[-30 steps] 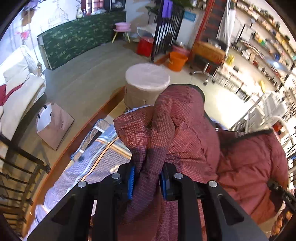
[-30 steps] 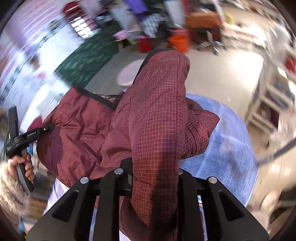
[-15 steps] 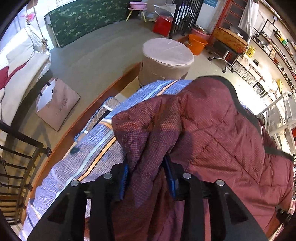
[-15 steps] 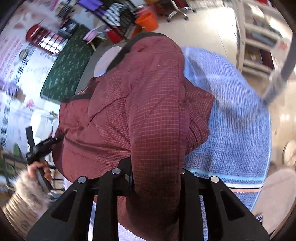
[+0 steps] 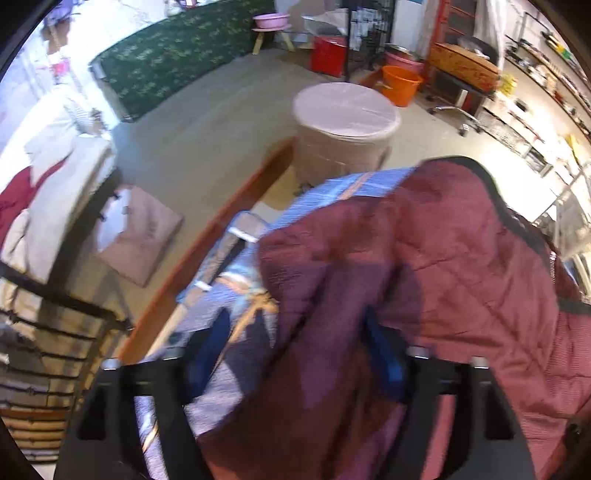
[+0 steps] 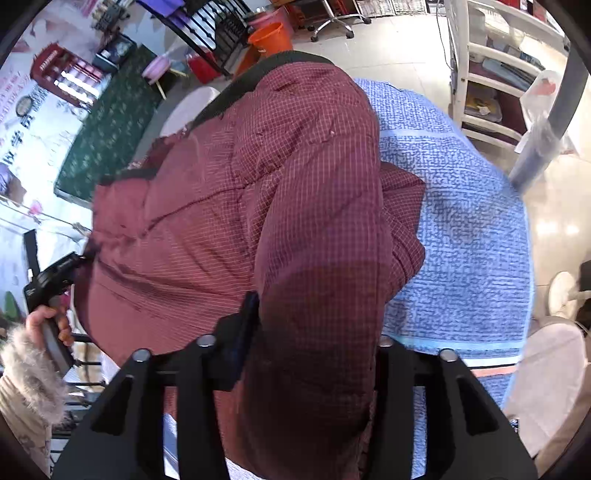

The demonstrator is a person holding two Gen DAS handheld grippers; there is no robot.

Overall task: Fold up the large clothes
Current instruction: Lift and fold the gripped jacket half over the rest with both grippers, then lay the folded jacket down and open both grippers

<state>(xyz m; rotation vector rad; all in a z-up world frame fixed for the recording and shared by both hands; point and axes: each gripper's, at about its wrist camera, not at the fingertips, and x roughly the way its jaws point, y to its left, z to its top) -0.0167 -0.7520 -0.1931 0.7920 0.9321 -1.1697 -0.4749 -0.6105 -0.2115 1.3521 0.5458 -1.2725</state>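
1. Maroon quilted jacket (image 6: 229, 206) lies on the blue blanket (image 6: 461, 236).
2. Left tool (image 5: 295, 350) gapes wide, fabric loose between pads.
3. Right tool (image 6: 314, 339) pinches a fold to steer it.

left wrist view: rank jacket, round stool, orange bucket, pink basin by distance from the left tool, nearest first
1. Maroon jacket: lying between the left tool's open fingers.
2. Round stool: straight ahead, past the bed's end.
3. Orange bucket: behind the stool, to the right.
4. Pink basin: far back, left of centre.
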